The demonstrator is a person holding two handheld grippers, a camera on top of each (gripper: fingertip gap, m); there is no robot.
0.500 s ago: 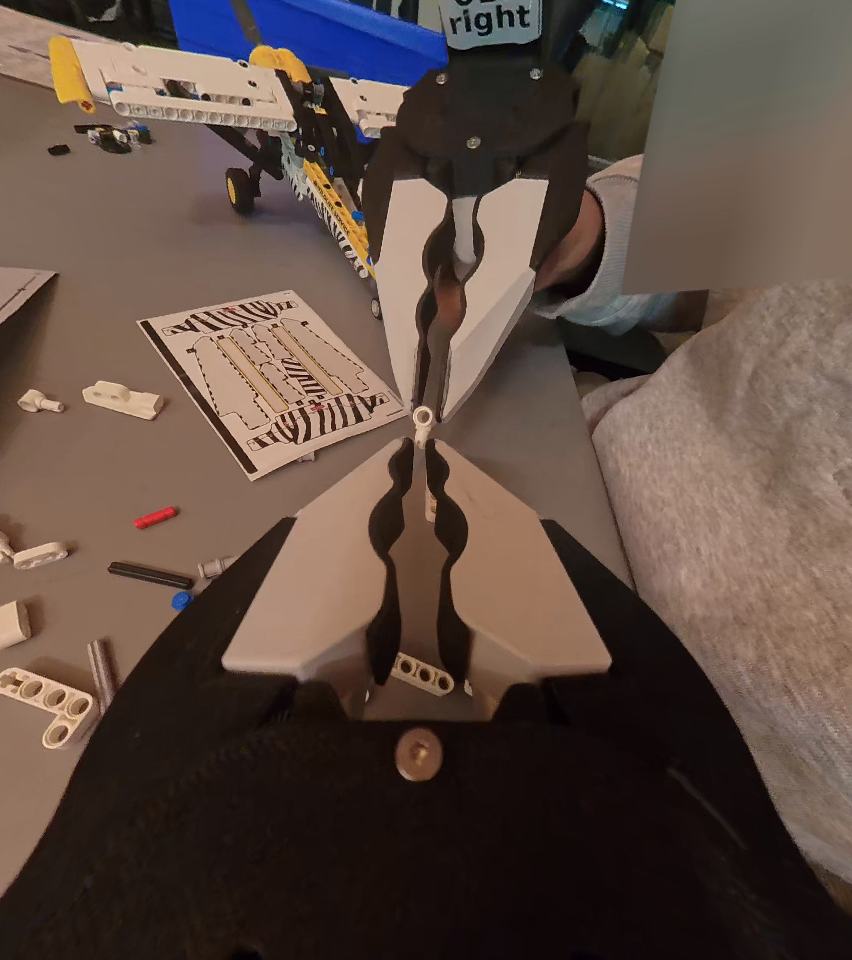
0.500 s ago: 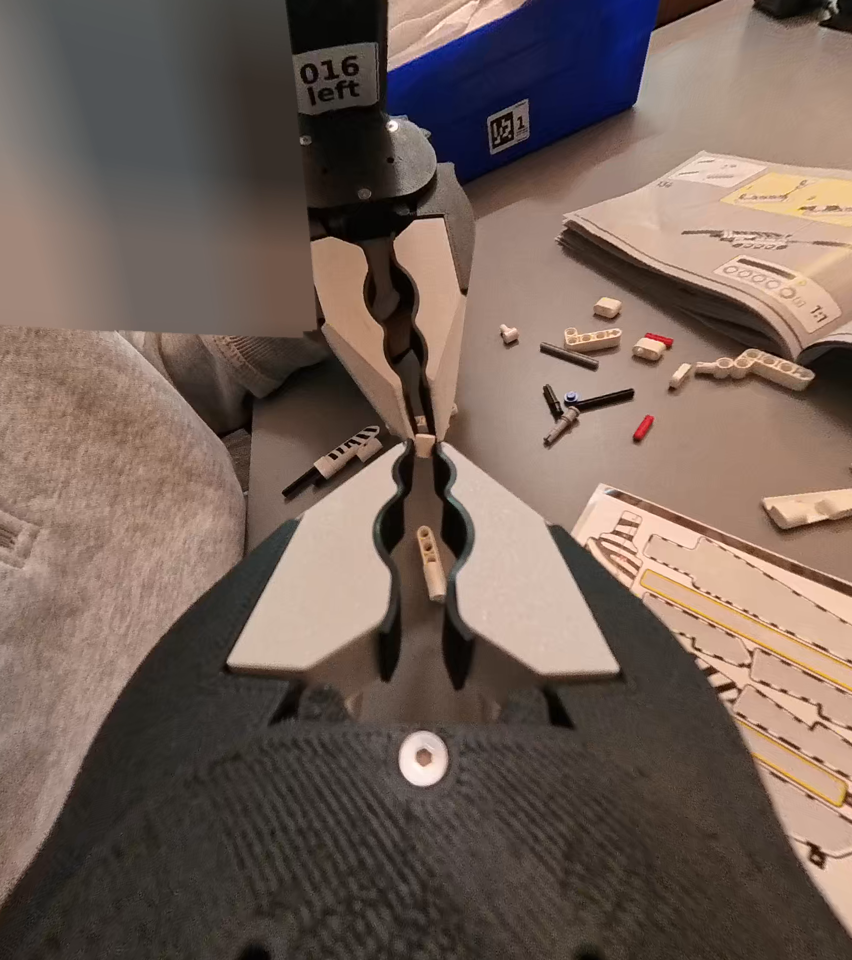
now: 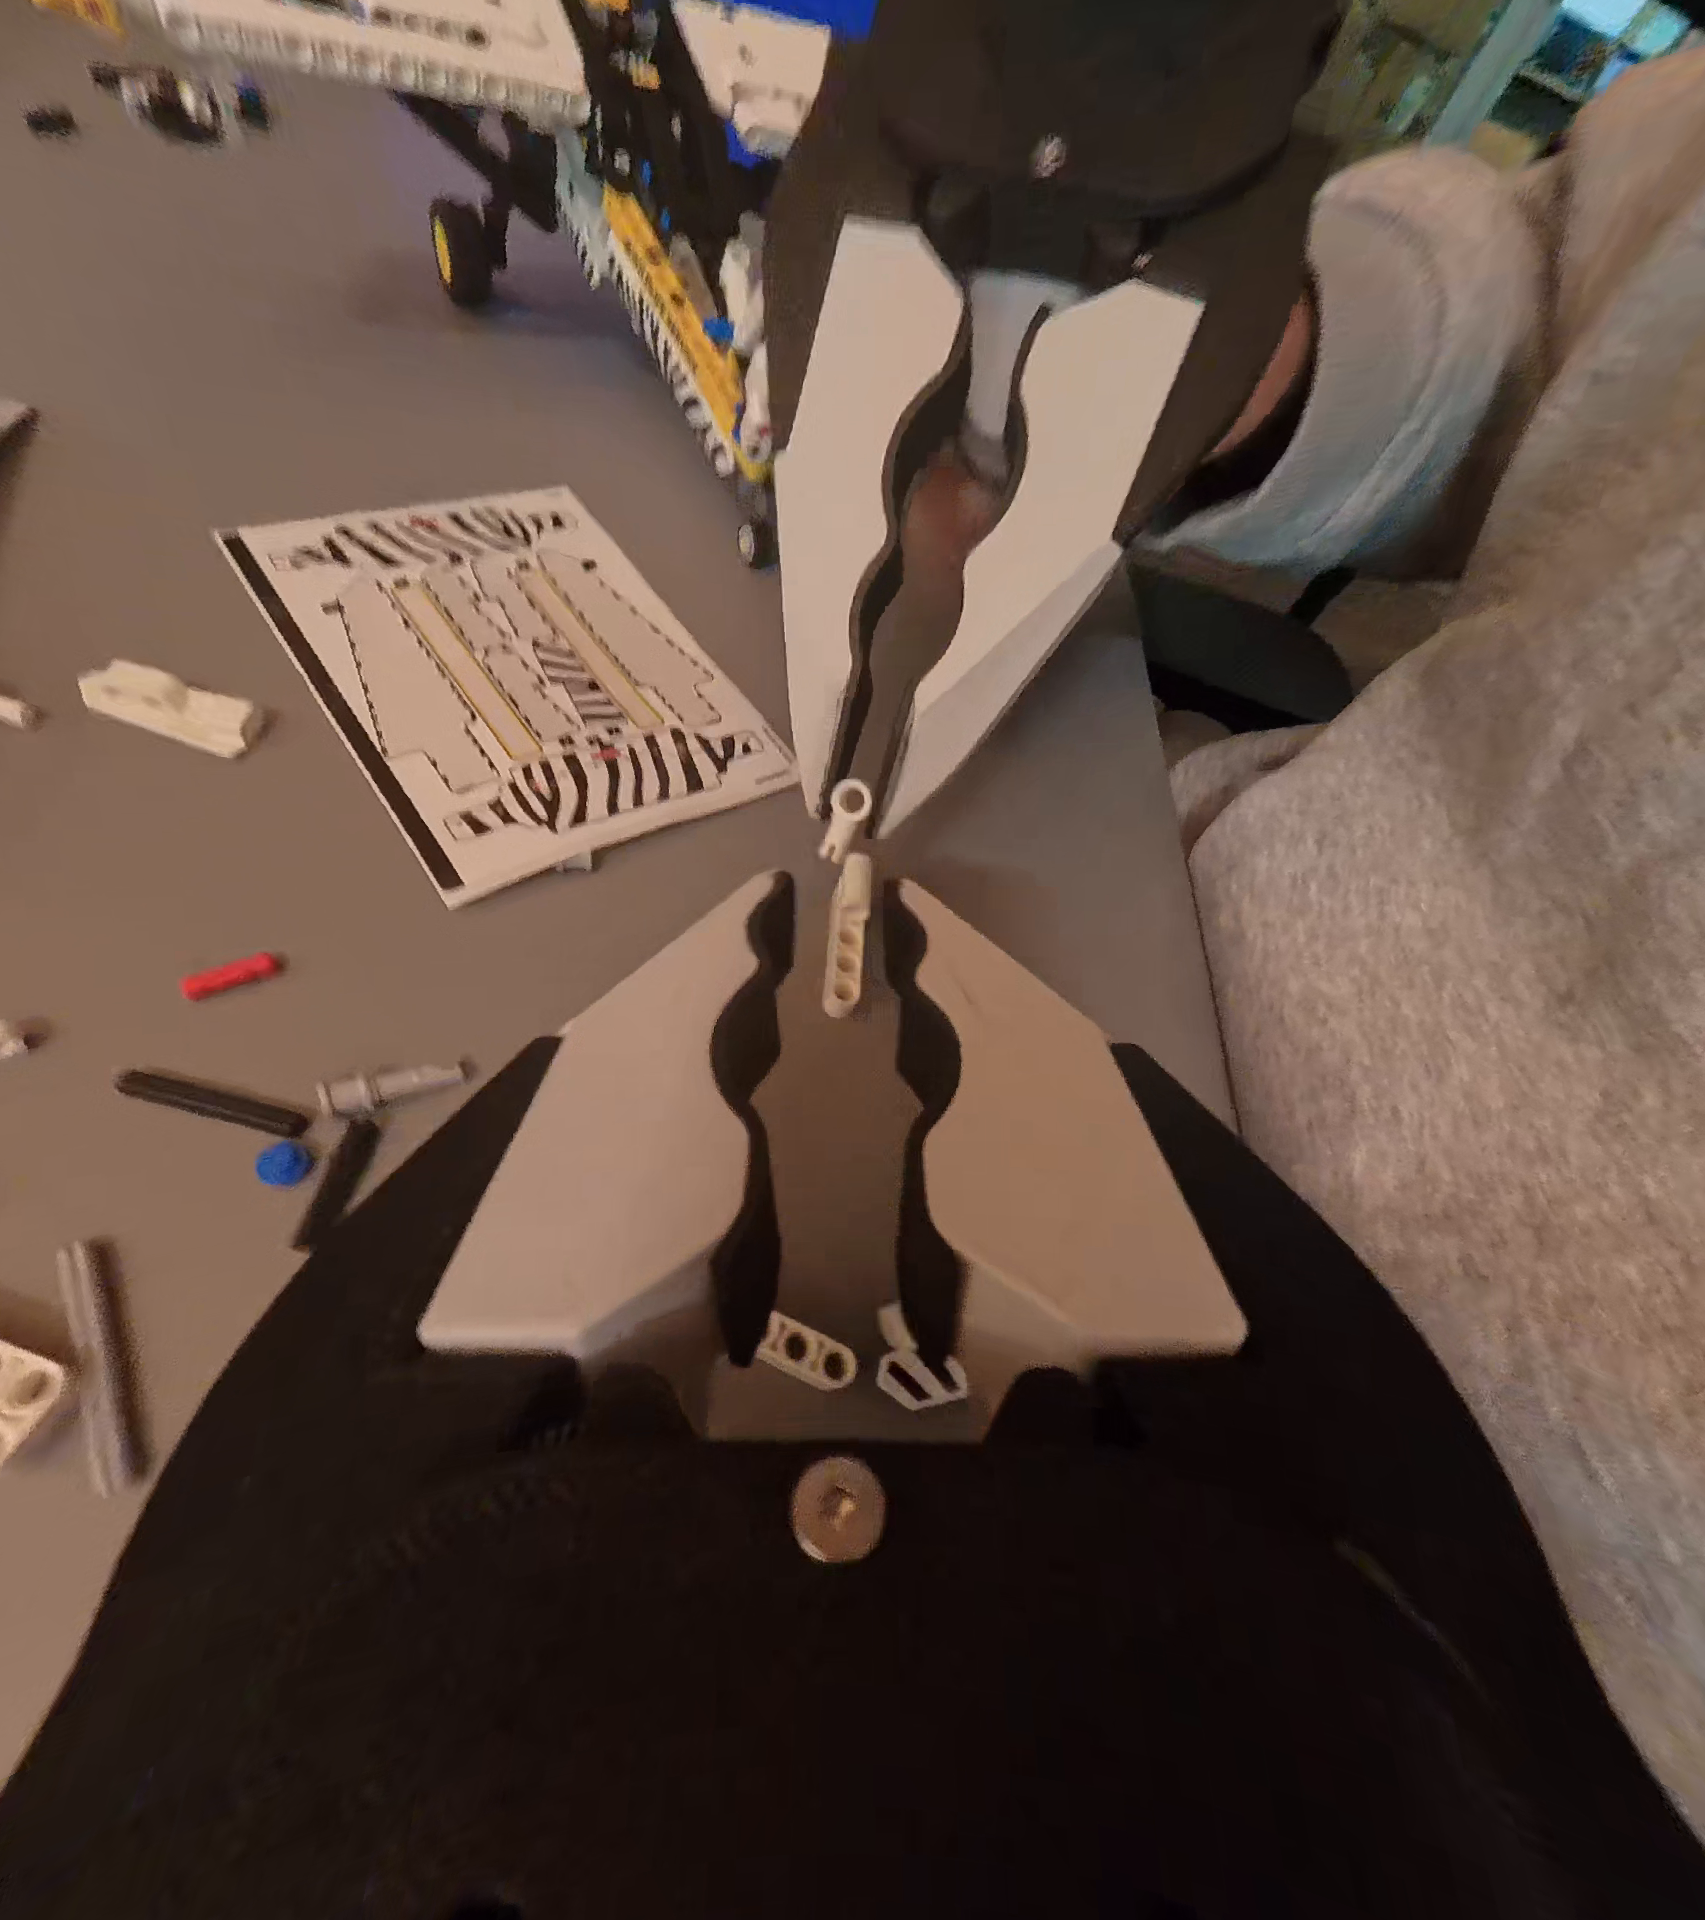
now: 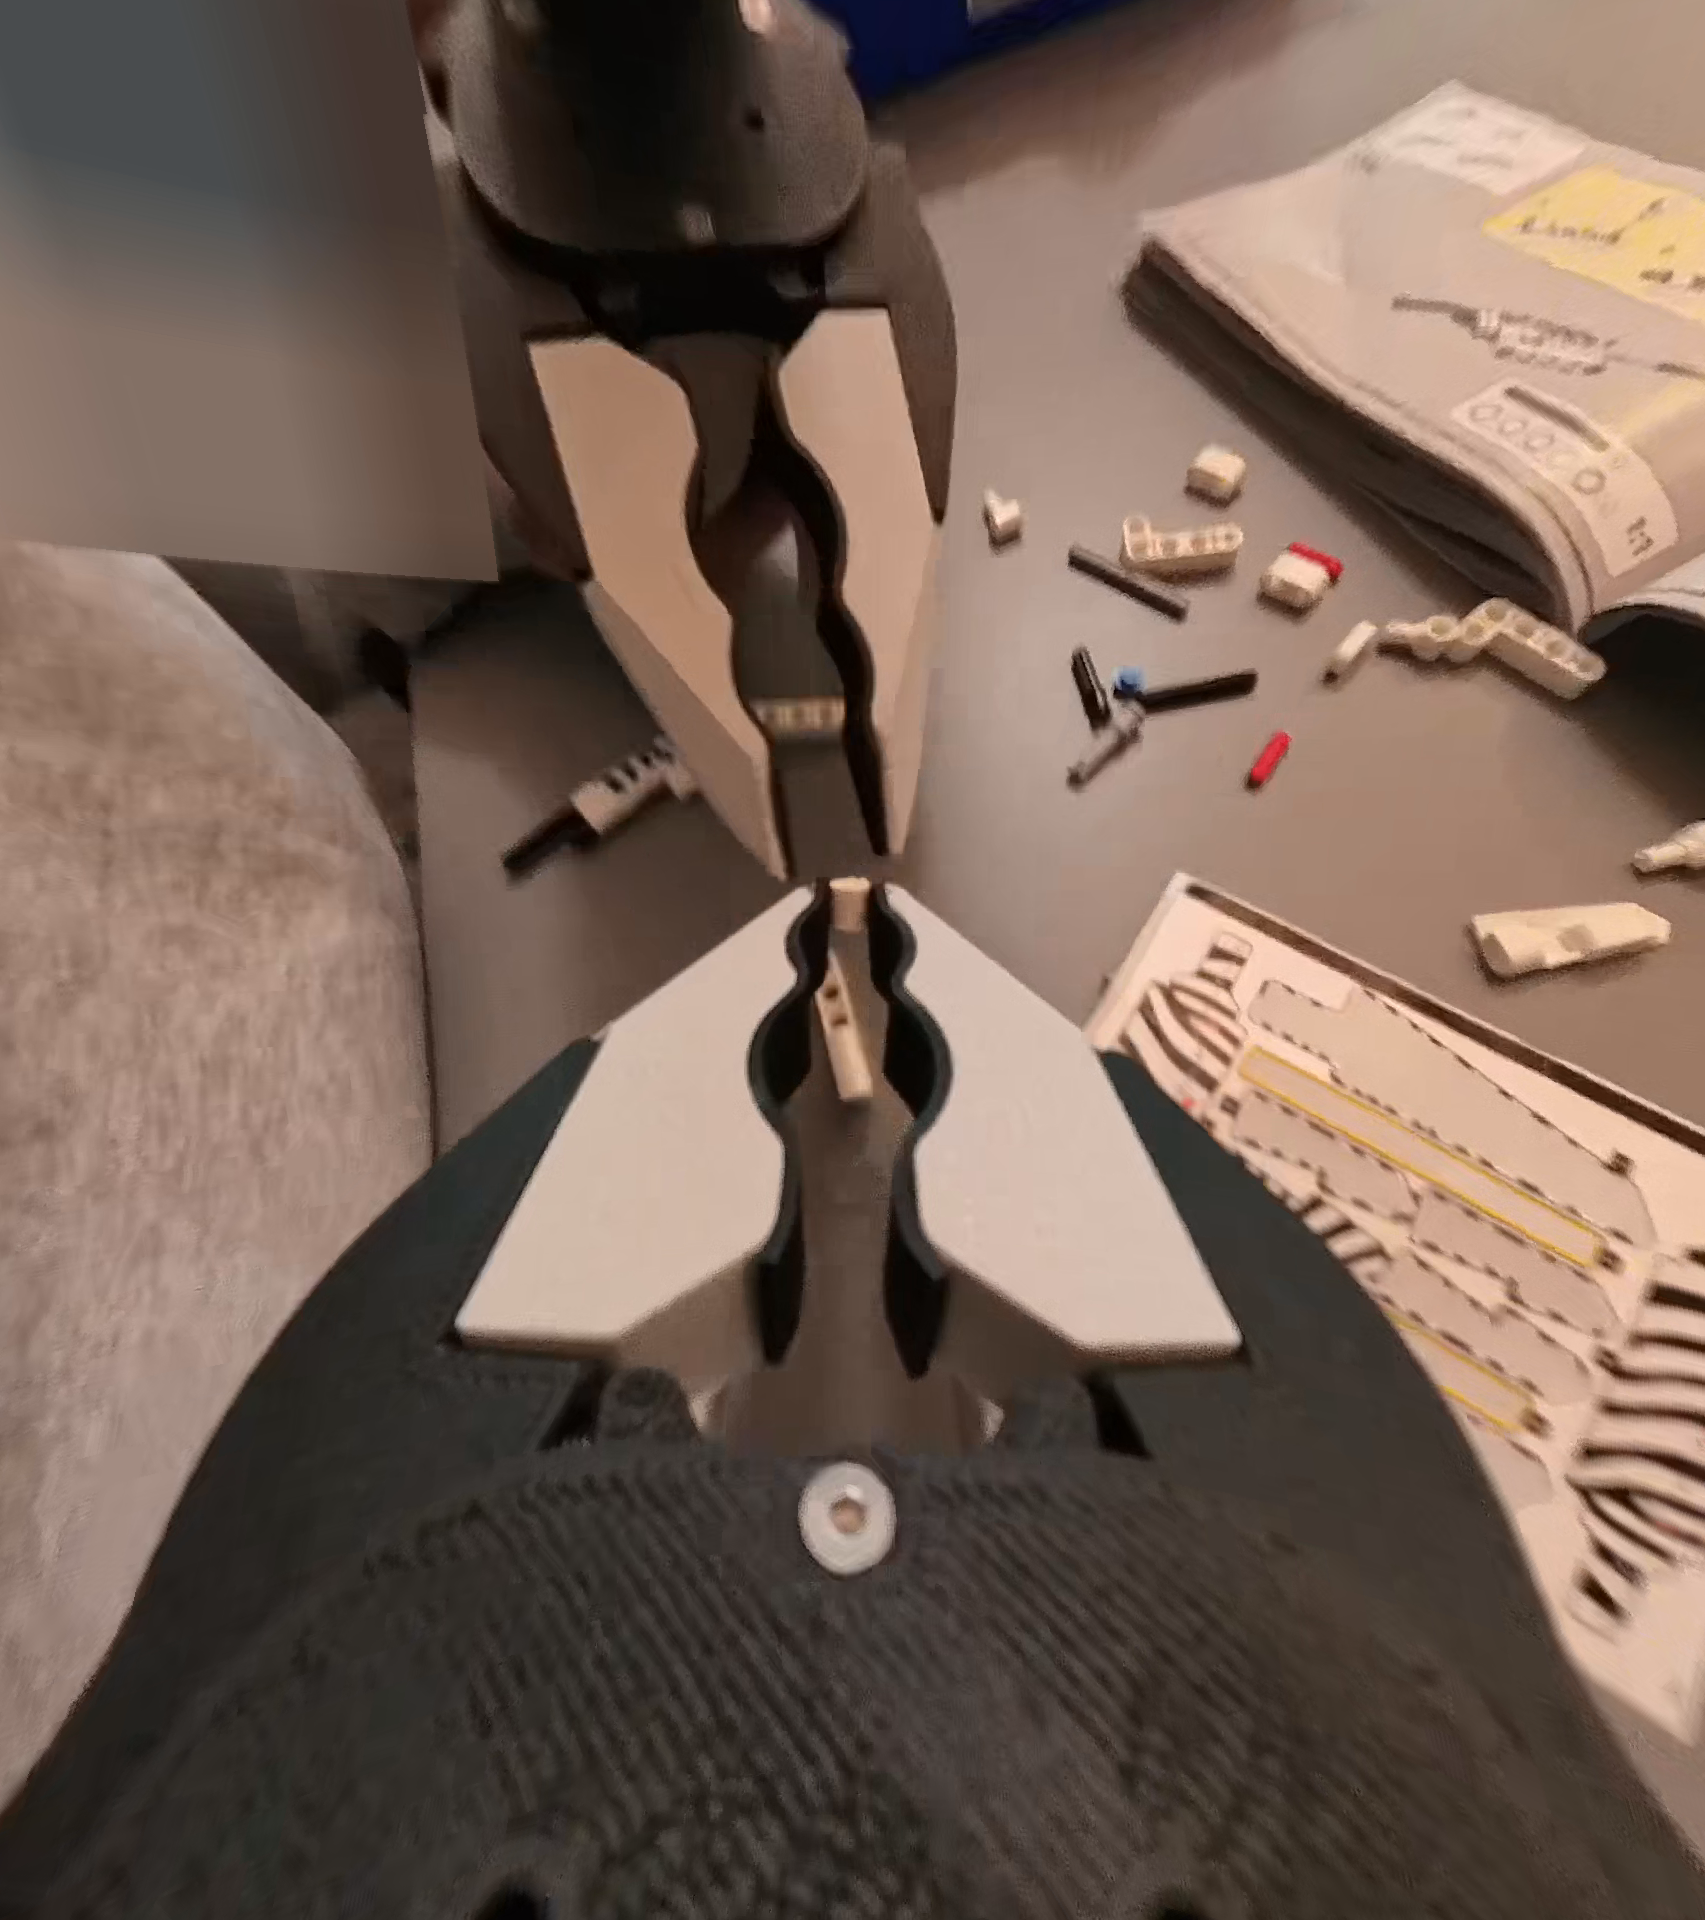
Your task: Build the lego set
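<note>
Left wrist view: grippers (image 3: 832, 883) tip-to-tip above table edge (image 3: 1154, 727)

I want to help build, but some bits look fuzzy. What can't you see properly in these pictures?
1. Left wrist view: the yellow-and-white lego model is cut off by the top edge and partly behind the right gripper.
2. Left wrist view: whether the small white ring-ended connector touches the white holed beam; blur hides the joint.
3. Right wrist view: the open grey instruction booklet is blurred and cut off by the right edge.
</note>
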